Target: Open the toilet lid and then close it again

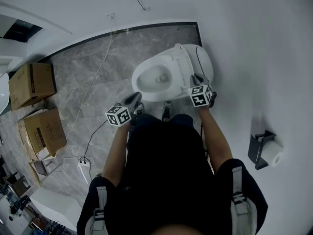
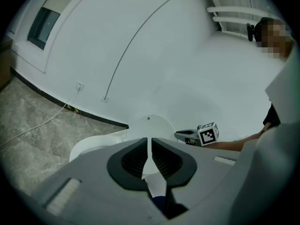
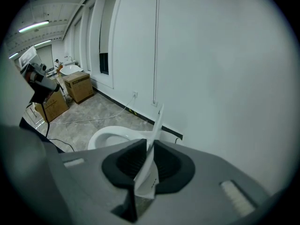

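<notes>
Right hand-held gripper (image 1: 197,79) clamping one toilet lid (image 1: 205,61), one paper roll (image 1: 272,154)

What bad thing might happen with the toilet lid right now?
The right gripper pinches only the thin edge of the raised lid, so the lid might slip out and slam down onto the bowl. The left gripper, shut and empty, hovers near the bowl's front rim, where a dropping lid might hit it.
</notes>
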Demonstrator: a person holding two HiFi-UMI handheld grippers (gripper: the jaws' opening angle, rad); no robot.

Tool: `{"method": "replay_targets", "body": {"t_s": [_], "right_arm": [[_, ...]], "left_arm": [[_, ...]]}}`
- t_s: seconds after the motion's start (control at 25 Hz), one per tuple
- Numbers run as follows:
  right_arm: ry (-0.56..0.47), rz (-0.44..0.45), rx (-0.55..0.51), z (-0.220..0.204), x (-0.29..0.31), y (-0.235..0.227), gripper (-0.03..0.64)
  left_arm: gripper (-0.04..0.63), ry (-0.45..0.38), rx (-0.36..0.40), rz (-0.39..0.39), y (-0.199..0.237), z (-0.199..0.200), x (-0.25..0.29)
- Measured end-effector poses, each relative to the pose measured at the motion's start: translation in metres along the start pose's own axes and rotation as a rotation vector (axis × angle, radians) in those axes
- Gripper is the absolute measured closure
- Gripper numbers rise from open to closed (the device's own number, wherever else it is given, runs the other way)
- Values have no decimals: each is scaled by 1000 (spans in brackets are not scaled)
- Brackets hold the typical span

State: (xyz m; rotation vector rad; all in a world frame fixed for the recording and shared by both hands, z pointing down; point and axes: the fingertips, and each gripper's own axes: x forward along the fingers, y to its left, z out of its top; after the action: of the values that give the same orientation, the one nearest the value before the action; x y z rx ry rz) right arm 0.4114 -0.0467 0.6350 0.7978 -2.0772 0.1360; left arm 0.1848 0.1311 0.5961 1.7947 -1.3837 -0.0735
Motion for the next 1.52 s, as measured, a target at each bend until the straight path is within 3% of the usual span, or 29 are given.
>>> {"method": "replay_targets", "body": {"t_s": [0.24, 0.48, 0.84, 1.52], "right_arm": [[-12, 11, 17, -9, 1, -20, 565], [-13, 19, 57, -19, 2, -37, 565], [-43, 16, 166, -35, 9, -69, 577], [-67, 11, 266, -48, 14, -94, 583]], "left_arm": [[566, -21, 11, 39, -4, -4, -3], [566, -27, 75, 101, -8, -8, -7], [566, -62, -18, 136, -6, -26, -12], [566, -83, -33, 170, -7, -24, -10]]}}
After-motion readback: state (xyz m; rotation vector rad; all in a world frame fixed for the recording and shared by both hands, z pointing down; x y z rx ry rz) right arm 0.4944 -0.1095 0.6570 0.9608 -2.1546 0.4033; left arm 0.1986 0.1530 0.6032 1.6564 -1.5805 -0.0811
